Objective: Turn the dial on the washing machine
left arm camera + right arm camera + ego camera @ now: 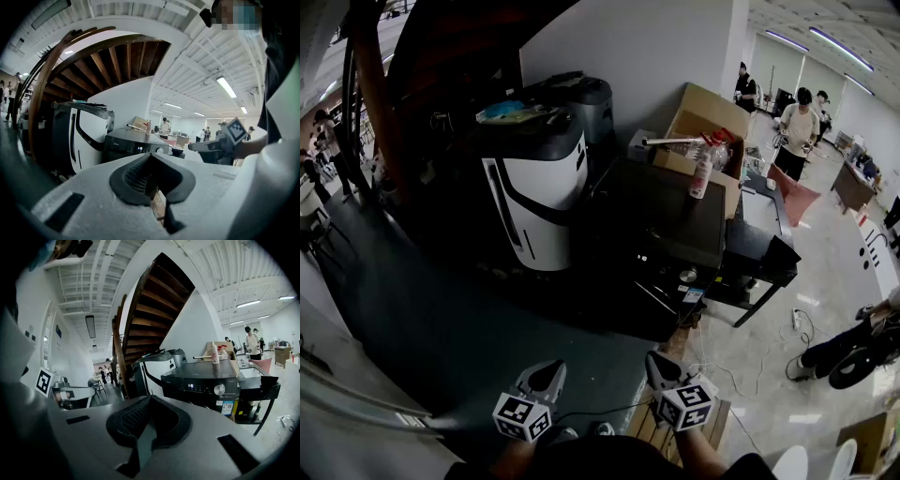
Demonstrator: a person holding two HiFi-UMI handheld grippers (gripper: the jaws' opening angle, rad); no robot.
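The black washing machine (666,225) stands in the middle of the head view, with its round silver dial (688,275) on the front panel. The right gripper view shows the dial (219,389) clearly, and the left gripper view shows it (159,150) small. My left gripper (546,375) and right gripper (659,367) hang low near my body, well short of the machine. Both are shut with nothing between the jaws, as the left gripper (151,157) and right gripper (149,401) views show. They point toward the machine's front.
A white and black appliance (534,187) stands left of the machine under a wooden staircase (154,301). On top sit a cardboard box (708,117) and a bottle (701,176). A black cart (764,248) is to the right, with cables (802,323) on the floor. People stand far back.
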